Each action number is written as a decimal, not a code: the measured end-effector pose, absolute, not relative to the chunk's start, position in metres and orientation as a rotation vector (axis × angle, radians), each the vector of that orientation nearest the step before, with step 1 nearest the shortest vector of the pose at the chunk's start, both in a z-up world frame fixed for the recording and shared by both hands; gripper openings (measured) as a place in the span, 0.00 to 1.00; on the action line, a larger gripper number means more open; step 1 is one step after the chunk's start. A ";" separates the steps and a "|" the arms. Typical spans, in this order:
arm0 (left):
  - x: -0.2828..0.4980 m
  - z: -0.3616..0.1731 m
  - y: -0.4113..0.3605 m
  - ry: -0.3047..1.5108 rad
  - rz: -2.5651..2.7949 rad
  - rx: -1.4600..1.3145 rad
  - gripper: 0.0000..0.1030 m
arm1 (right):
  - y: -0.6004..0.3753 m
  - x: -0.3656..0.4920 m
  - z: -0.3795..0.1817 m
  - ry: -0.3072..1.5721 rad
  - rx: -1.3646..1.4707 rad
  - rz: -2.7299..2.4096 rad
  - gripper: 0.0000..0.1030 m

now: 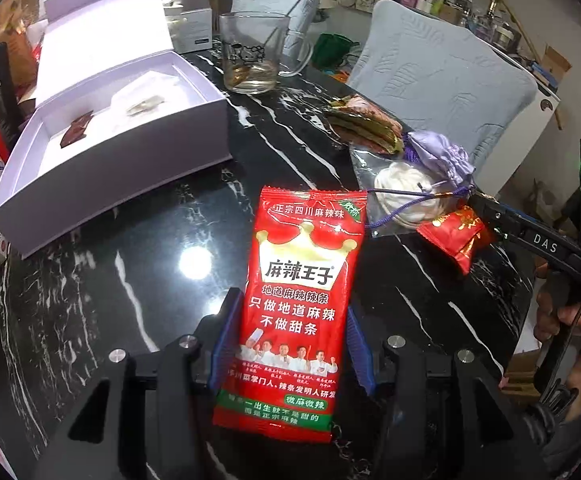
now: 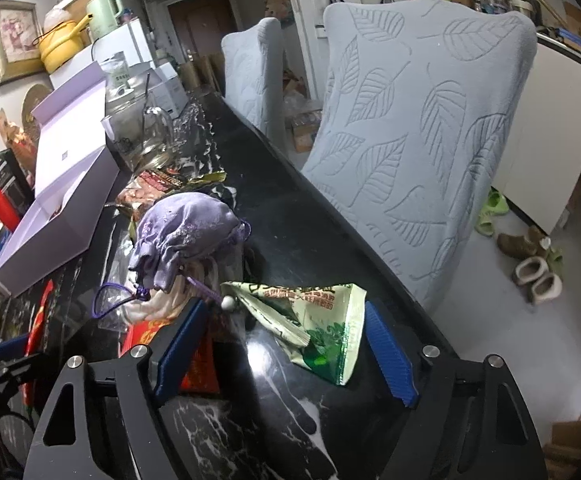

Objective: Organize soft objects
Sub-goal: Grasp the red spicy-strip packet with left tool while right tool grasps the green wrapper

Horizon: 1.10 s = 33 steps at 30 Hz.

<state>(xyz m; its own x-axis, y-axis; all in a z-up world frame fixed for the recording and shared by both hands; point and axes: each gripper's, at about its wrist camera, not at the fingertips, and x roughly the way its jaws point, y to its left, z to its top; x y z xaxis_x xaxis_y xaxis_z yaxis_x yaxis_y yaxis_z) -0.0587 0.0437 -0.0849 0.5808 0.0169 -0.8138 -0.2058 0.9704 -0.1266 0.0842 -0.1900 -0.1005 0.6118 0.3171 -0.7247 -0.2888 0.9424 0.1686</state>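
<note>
Red snack packet (image 1: 294,312) pinched in left hand-held gripper (image 1: 286,344), long axis pointing away; open box (image 1: 130,160) ahead-left. Right hand-held gripper (image 2: 286,348) spread around green packet (image 2: 310,328) on surface (image 2: 290,240).

Bench (image 1: 138,264): black marble w/ white veins. Snack packet (image 1: 296,304): red, gold crown, white & black lettering, green strip at bottom. Open box (image 1: 130,160): pale lilac, white inside. Drawstring pouch (image 2: 182,232): lilac satin, purple cord. Triangular sachet (image 2: 314,324): pale green w/ darker green leaf print. Chair cover (image 2: 422,140): grey-blue, embossed leaves. Fingers (image 2: 390,356): blue ribbed pads on black.
</note>
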 end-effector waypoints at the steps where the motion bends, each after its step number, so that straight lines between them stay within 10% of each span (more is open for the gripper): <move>1: -0.059 -0.085 0.044 0.941 0.131 -0.217 0.47 | -0.190 0.085 -0.101 0.843 0.035 0.346 0.76; 13: -0.059 -0.086 0.050 0.934 0.141 -0.242 0.47 | -0.179 0.082 -0.101 0.836 -0.043 0.318 0.36; 33: -0.082 -0.068 0.044 0.874 0.134 -0.256 0.47 | -0.192 0.042 -0.087 0.830 0.070 0.377 0.34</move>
<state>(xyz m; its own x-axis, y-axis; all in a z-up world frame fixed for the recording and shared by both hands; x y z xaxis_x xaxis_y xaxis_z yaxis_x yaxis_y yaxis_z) -0.0823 0.0438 -0.0684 0.6360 0.0119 -0.7716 -0.2204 0.9610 -0.1669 0.0422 -0.1917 -0.0870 0.6128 0.3533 -0.7069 -0.2992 0.9316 0.2062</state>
